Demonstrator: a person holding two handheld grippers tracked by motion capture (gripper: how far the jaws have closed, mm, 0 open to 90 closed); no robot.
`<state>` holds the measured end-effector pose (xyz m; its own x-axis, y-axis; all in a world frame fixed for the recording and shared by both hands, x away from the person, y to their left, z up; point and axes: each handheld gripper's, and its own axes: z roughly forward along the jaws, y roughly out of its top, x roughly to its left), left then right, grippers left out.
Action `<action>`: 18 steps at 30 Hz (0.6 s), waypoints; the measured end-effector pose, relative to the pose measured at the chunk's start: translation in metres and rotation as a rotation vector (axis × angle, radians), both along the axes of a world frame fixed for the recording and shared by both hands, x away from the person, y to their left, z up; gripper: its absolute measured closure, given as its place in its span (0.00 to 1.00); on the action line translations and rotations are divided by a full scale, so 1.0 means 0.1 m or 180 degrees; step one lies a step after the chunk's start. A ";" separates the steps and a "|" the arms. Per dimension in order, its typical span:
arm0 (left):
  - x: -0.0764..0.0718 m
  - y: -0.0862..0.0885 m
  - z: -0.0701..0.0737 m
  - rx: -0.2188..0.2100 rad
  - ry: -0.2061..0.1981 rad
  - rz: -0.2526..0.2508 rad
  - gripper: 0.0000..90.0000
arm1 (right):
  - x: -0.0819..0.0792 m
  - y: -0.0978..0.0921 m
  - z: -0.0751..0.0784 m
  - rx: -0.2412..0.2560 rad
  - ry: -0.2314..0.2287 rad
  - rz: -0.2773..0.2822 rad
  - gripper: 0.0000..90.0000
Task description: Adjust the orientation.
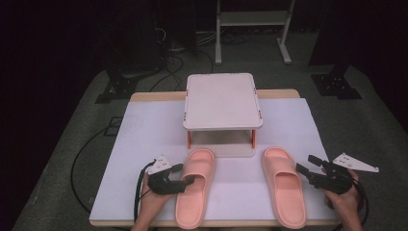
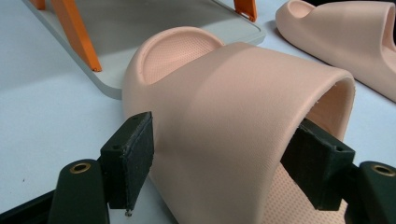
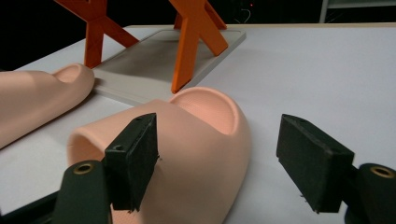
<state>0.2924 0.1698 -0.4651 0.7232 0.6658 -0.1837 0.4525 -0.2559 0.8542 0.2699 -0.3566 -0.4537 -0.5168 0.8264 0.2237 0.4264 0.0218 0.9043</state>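
Note:
Two pink foam slippers lie side by side at the front of the white table. My left gripper point(image 1: 185, 173) is at the left slipper point(image 1: 195, 188); it stands open astride the strap's side wall point(image 2: 233, 116), one pad outside the strap and the other inside its opening. My right gripper point(image 1: 306, 163) is open at the outer edge of the right slipper point(image 1: 284, 192). In the right gripper view its left pad point(image 3: 135, 158) sits against the strap of that slipper point(image 3: 196, 140), while the right pad point(image 3: 313, 163) hangs over bare table.
A small white two-level rack point(image 1: 222, 101) on orange legs point(image 3: 187, 42) stands just behind the slippers' toes, its base plate point(image 2: 116, 28) touching them. White table surface point(image 1: 144, 139) lies to both sides. The floor beyond is dark, with cables and stands.

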 end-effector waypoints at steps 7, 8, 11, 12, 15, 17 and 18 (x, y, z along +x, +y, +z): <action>0.00 0.01 0.00 0.0011 0.0008 0.0028 0.35 | -0.12 0.06 0.03 -0.0003 -0.0073 0.0069 0.32; -0.01 0.01 0.00 0.0014 0.0006 0.0033 0.36 | -0.14 0.07 0.04 0.0000 -0.0082 0.0089 0.32; -0.01 0.01 -0.01 0.0019 0.0006 0.0045 0.37 | -0.17 0.09 0.04 -0.0030 -0.0073 0.0112 0.32; -0.01 0.02 -0.01 0.0019 0.0008 0.0047 0.37 | -0.19 0.11 0.03 -0.0051 -0.0074 0.0139 0.32; -0.01 0.02 -0.01 0.0009 0.0020 0.0058 0.39 | -0.20 0.14 0.01 -0.0105 -0.0055 0.0176 0.32; -0.01 0.02 -0.01 -0.0001 0.0024 0.0067 0.40 | -0.20 0.16 0.00 -0.0137 -0.0028 0.0187 0.32; -0.01 0.03 -0.01 0.0011 0.0025 0.0069 0.40 | -0.19 0.17 -0.01 -0.0153 -0.0024 0.0190 0.32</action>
